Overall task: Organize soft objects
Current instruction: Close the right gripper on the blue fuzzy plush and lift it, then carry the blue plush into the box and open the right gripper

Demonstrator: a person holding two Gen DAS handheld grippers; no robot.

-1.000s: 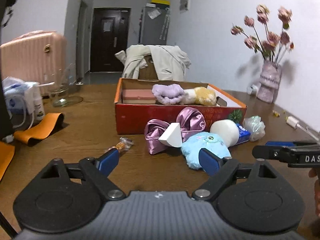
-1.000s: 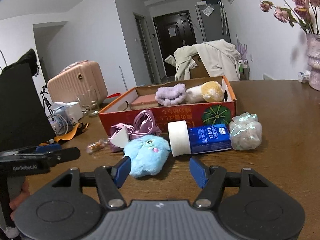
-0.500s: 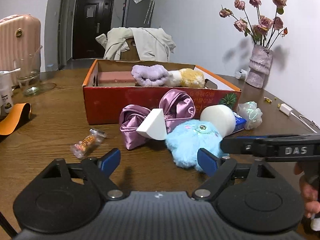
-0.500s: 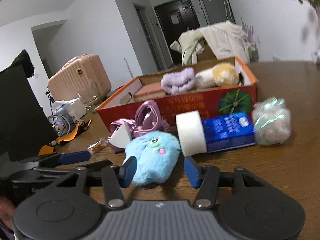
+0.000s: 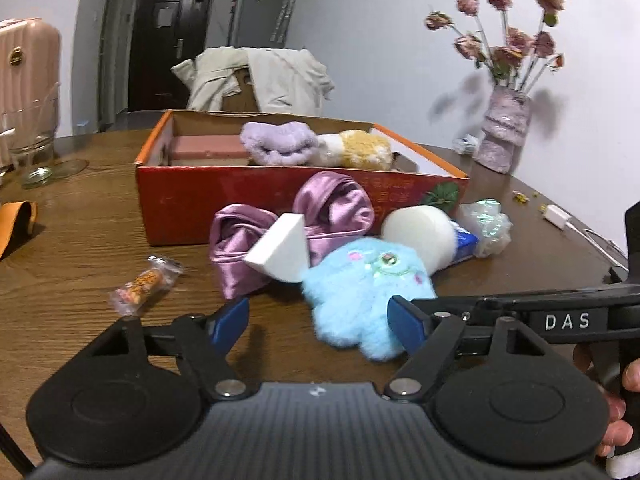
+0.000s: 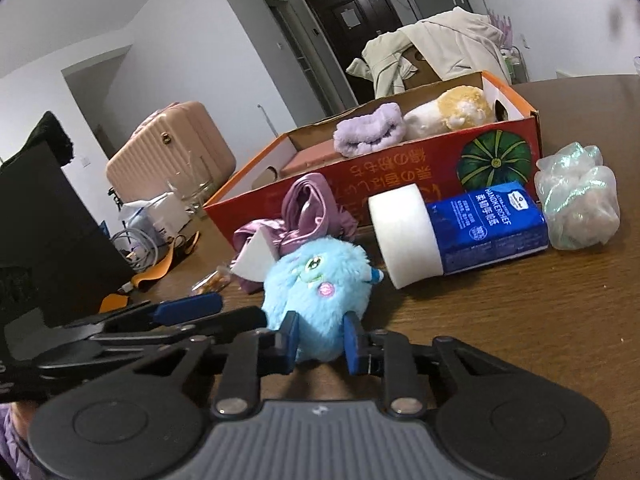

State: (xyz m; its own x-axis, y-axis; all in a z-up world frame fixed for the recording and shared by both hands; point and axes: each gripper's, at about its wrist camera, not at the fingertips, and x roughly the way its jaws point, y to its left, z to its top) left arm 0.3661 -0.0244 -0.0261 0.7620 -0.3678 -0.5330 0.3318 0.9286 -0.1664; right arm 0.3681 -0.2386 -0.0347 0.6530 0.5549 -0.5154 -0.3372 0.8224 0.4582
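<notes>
A fluffy blue plush toy lies on the wooden table in front of a red cardboard box. My right gripper is shut on the near side of the plush. The plush also shows in the left wrist view. My left gripper is open and empty just left of it. A purple satin bow, a white wedge sponge, a white sponge cylinder and a blue tissue pack lie by the box. A purple fuzzy band and a yellow-white plush sit inside it.
A wrapped candy lies left of the bow. An iridescent bag sits at the right. A vase of flowers stands far right, a glass and an orange strap at the left. A pink suitcase stands behind.
My right gripper moved forward and closed its fingers on the blue plush. My left gripper moved closer to the pile and stayed open.
</notes>
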